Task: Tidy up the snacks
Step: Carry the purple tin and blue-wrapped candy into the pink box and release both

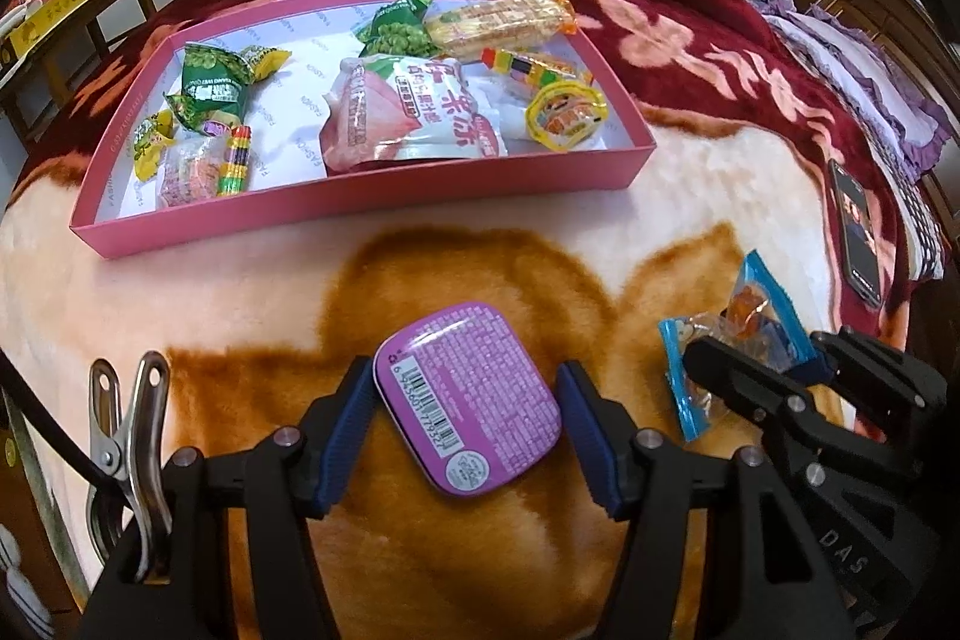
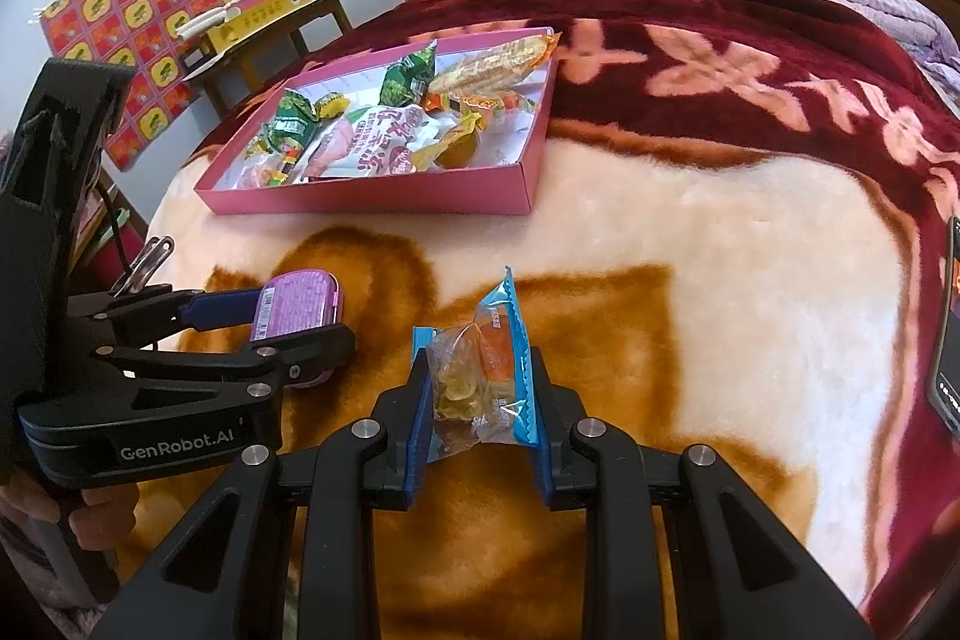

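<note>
Two handheld tongs work low over a bed spread with a cream, brown and maroon blanket (image 1: 690, 196).

Left tongs (image 1: 467, 418): the jaws stand about half open and bracket a purple tin (image 1: 471, 397), which lies label-up on the blanket directly between the two blue pads. In the left wrist view the left pad looks to be touching the tin's edge, while a narrow gap shows at the right pad, so the tin is framed, not yet clamped. The tin is a rounded rectangle; its long axis runs roughly along the fingers, skewed slightly, and its shorter width faces the pads.

Right tongs (image 2: 480, 400): the jaws are nearly closed and pinch a blue-edged candy packet (image 2: 483, 370) across its narrow width. The packet's long axis points forward and upward out of the pads; it appears lifted clear of the blanket, though that is not certain.

The pink tray (image 1: 360, 205), already holding green, yellow and white snack packs, lies ahead of both tongs, farther up the bed. From the left tongs it sits straight ahead; from the right tongs it lies ahead and to the left.

The governing relation is this forward offset: each item must travel away from the person. Judged from the views, the left tongs are nearer to the tray.

A dark phone (image 1: 855, 232) lies at the right edge of the bed.
</note>
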Motion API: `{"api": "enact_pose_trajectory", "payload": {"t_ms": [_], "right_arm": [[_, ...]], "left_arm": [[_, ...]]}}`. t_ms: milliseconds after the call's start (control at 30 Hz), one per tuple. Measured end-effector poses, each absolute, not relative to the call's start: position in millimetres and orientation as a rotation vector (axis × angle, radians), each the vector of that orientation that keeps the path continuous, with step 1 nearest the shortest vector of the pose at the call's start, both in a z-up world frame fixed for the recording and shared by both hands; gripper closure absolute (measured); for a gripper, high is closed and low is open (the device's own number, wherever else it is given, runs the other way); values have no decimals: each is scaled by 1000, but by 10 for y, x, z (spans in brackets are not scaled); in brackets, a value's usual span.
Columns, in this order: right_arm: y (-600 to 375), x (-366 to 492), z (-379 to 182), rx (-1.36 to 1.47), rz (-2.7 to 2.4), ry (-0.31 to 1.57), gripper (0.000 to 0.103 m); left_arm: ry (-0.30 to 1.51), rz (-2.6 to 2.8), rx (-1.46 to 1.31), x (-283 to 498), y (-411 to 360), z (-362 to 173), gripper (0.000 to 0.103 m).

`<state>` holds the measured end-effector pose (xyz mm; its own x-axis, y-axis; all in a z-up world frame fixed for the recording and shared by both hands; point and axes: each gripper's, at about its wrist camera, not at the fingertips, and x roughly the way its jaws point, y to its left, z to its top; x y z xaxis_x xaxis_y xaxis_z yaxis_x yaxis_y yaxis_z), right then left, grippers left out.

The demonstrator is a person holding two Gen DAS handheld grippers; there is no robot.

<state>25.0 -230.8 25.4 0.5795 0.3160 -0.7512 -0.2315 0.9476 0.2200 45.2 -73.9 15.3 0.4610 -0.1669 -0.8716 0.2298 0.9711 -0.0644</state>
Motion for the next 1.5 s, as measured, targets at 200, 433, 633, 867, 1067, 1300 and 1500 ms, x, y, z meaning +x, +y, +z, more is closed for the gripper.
{"api": "enact_pose_trajectory", "payload": {"t_ms": [200,433,633,867,1067,1300,1500], "right_arm": [[-2273,255,292,96,323,893,75],[-2196,298,378,85,332,878,75],[-2099,355,464,72,351,859,75],[-1988,429,578,51,369,833,75],[-1932,524,704,42,373,799,75],[-1869,676,807,33,377,771,75],[-1819,828,846,35,384,755,75]], "left_arm": [[1035,-249,77,406,-700,200,39],[998,-239,52,415,-544,323,39],[964,-234,40,459,-421,434,39],[910,-225,58,536,-351,593,39],[872,-218,61,659,-296,714,39],[853,-205,59,862,-232,760,39],[845,-193,49,1035,-170,770,39]]}}
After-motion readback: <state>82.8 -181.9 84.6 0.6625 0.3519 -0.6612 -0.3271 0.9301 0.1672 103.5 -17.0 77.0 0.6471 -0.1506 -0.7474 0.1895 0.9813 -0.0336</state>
